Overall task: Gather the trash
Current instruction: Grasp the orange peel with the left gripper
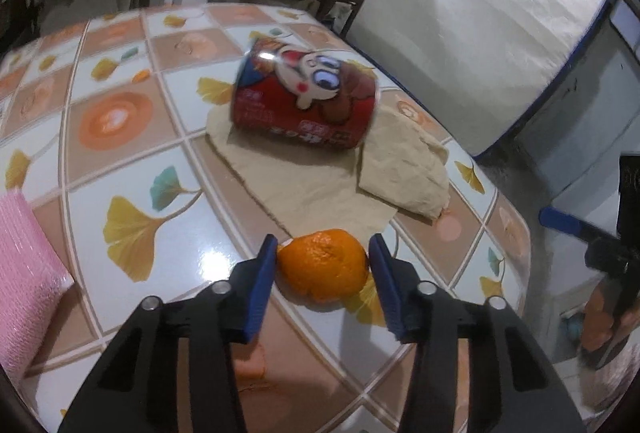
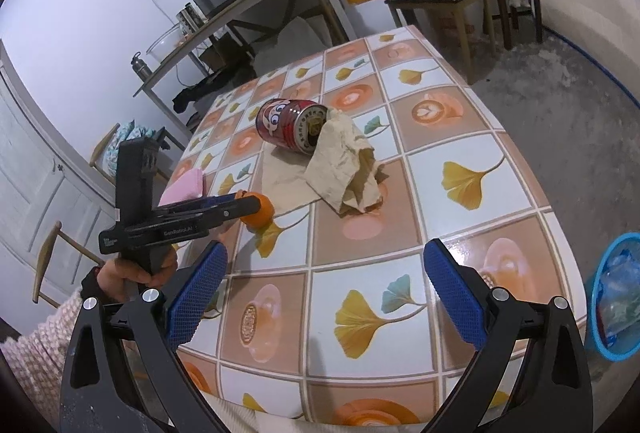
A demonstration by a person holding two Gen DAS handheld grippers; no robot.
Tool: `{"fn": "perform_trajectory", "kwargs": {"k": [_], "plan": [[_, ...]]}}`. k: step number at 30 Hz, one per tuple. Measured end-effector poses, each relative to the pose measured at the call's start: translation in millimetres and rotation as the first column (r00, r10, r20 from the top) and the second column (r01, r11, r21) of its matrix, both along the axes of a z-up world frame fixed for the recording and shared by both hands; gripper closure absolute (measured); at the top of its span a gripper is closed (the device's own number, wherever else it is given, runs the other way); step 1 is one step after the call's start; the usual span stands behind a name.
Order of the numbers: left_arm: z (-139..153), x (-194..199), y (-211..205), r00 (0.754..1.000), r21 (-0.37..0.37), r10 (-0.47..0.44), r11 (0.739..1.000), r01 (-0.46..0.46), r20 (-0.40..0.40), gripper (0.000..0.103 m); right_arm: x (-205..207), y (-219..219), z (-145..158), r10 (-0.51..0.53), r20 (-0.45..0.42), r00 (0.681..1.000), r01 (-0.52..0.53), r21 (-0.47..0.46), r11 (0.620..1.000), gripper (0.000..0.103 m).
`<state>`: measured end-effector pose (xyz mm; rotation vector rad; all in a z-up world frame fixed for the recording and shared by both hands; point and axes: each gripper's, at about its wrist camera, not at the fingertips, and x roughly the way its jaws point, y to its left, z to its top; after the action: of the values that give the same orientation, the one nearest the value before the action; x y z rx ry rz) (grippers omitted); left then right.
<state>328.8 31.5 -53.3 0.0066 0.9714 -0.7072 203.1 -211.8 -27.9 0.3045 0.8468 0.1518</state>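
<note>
Right now your left gripper (image 1: 322, 265) has its blue pads on either side of the orange (image 1: 323, 265), which sits on the table (image 1: 132, 137) near the edge closest to you; the left pad looks to be touching the peel and the right pad is right at it, though whether the jaws are squeezing firmly cannot be told from the left wrist view. From the right wrist view you can see that same left gripper (image 2: 256, 204) reaching in from the side, held in your left hand (image 2: 136, 269), with the orange (image 2: 260, 213) at its tips. Just beyond the orange lies a sheet of brown paper (image 1: 320, 181), flat on the tablecloth on the near side and crumpled into a heap on the right. A red can (image 1: 304, 93) printed with a cartoon face lies on its side on the far part of that paper, blurred in the left wrist view. A pink pad (image 1: 24, 273) rests on the table well off to the left. Your right gripper (image 2: 324, 293) hangs over the near edge of the table with its jaws spread wide and nothing between them. Past it you see the crumpled brown paper (image 2: 348, 169) leaning against the open end of the red can (image 2: 292, 125). Off the table's right side, down on the floor, stands a blue basket (image 2: 600, 329) with clear plastic inside.
</note>
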Motion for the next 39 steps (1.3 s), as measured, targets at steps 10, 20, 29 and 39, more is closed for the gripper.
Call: {"fn": "perform_trajectory", "kwargs": {"k": [10,20,29,39], "plan": [[3,-73,-60,0.916,0.425,-0.268,0.897,0.124,0.298,0.063,-3,-1,0,-0.008,-0.004,1.0,0.008,-0.002,1.0,0.009],[18,-97,-39,0.957,0.219,-0.159,0.97,0.106,0.241,0.04,-7,-6,0,-0.017,-0.006,1.0,0.017,0.019,1.0,0.009],[26,-109,-14,0.988,0.007,-0.027,1.0,0.026,0.155,0.036,-9,-10,-1,-0.023,-0.005,1.0,0.023,0.038,0.999,0.009],[23,-81,21,0.985,-0.112,0.162,0.982,-0.154,0.061,0.043,-11,-8,-2,-0.017,-0.003,1.0,0.017,0.044,0.999,0.009]]}}
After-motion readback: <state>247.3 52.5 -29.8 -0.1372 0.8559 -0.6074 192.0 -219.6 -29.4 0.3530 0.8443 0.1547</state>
